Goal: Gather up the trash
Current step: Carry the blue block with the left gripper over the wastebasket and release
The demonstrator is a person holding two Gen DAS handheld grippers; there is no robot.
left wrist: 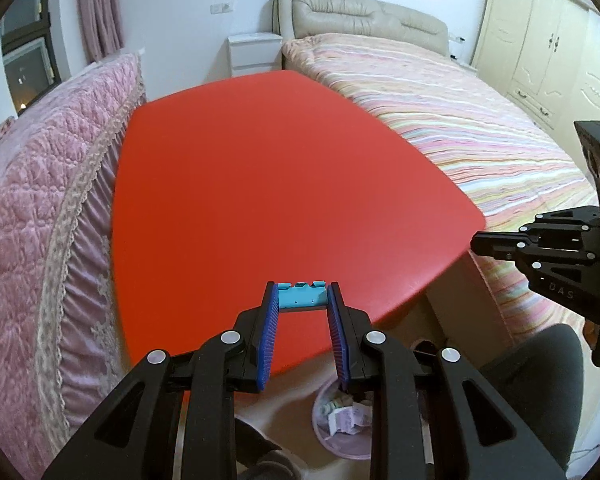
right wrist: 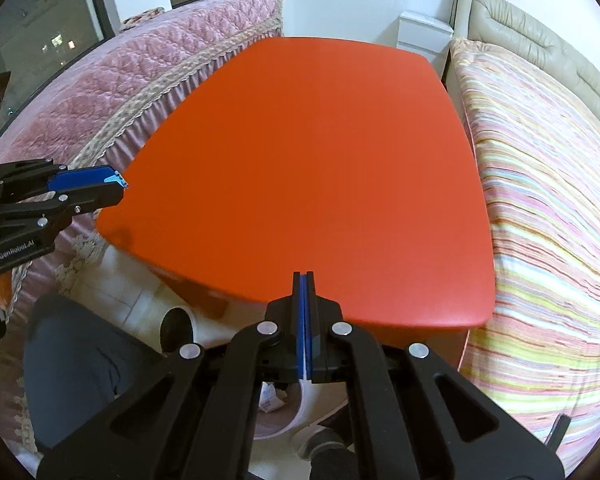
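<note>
My left gripper (left wrist: 301, 293) hangs over the near edge of a bare red table (left wrist: 260, 184), shut on a small light-blue plastic piece (left wrist: 300, 298) that spans its blue pads. The right wrist view shows the left gripper (right wrist: 118, 186) at the table's left corner with that piece's tip (right wrist: 114, 179) showing. My right gripper (right wrist: 304, 277) is shut with nothing in it, above the table's near edge (right wrist: 380, 320); the left wrist view shows the right gripper (left wrist: 476, 244) at the far right. A pink waste bin (left wrist: 342, 446) with crumpled paper stands on the floor below, its rim (right wrist: 300, 404) partly hidden.
A pink quilted cover (left wrist: 40, 200) borders the table's left side and a striped bed (left wrist: 460, 120) its right. A white nightstand (left wrist: 254, 54) stands behind. A person's dark-trousered leg (right wrist: 80, 360) and a white cylinder (right wrist: 180, 326) are on the floor nearby.
</note>
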